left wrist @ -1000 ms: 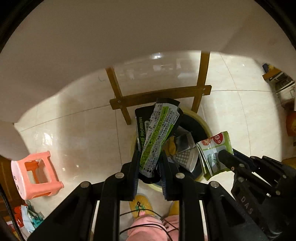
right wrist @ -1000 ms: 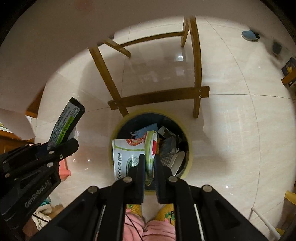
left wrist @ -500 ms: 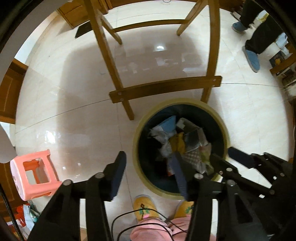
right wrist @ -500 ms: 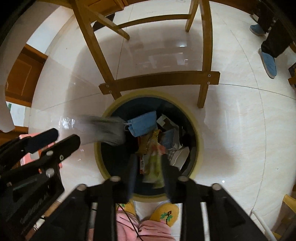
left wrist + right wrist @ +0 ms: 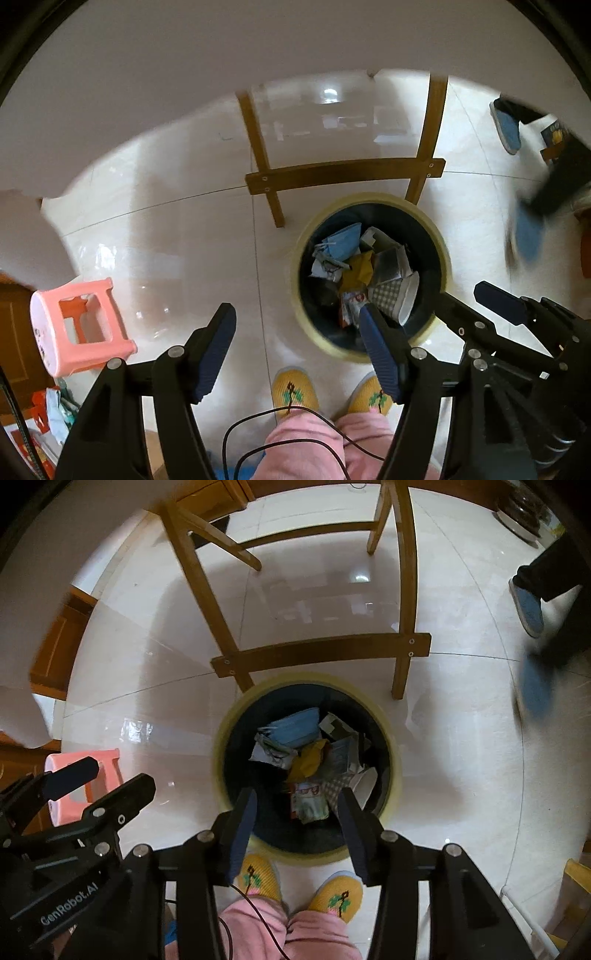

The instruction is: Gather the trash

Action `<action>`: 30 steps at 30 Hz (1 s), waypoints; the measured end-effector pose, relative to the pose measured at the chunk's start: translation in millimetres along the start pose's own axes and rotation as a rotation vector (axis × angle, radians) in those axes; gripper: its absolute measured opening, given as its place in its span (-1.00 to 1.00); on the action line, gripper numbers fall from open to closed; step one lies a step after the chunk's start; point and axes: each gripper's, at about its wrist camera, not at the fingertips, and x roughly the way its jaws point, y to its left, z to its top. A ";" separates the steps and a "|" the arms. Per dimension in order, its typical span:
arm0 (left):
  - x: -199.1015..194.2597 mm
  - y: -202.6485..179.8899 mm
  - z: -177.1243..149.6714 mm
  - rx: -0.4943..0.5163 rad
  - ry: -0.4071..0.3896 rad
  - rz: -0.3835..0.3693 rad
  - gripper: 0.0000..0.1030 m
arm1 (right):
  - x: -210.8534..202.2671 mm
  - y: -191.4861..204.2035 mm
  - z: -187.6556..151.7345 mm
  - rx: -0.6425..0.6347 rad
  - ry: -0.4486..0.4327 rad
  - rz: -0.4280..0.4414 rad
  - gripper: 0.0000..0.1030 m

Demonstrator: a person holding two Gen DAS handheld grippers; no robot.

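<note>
A round trash bin (image 5: 445, 258) with a pale yellow rim stands on the floor, also in the right wrist view (image 5: 395, 760). It holds several wrappers (image 5: 351, 266), among them a blue mask (image 5: 295, 727) and a red-and-green snack packet (image 5: 310, 801). My left gripper (image 5: 297, 347) is open and empty, above the floor just left of the bin. My right gripper (image 5: 297, 812) is open and empty, directly above the bin's near side. Each gripper shows in the other's view: the right one (image 5: 476, 295) and the left one (image 5: 107, 779).
A wooden chair frame (image 5: 317, 653) stands just behind the bin. A pink plastic stool (image 5: 77, 325) is at the left. My yellow slippers (image 5: 255, 878) touch the bin's near edge. Another person's blue shoes (image 5: 528, 605) are at the right. A white table edge (image 5: 184, 55) spans the top.
Both grippers opened and dropped their packets into the bin: the black-and-green one from the left, the red-and-green one from the right. Both grippers have since lifted a little.
</note>
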 end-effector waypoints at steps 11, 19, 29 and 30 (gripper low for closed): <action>-152.0 28.8 -10.0 0.018 -0.042 0.023 0.31 | -136.2 48.4 -10.4 -0.011 -0.014 0.006 -0.09; -283.9 42.1 2.9 0.103 -0.166 0.052 0.31 | -261.9 91.8 1.5 -0.051 -0.118 -0.027 -0.09; -415.6 64.6 40.2 0.043 -0.406 -0.009 0.31 | -403.5 137.9 33.7 -0.097 -0.391 -0.100 0.12; -426.4 66.7 42.7 0.032 -0.425 -0.011 0.31 | -416.6 139.1 37.4 -0.101 -0.419 -0.099 0.13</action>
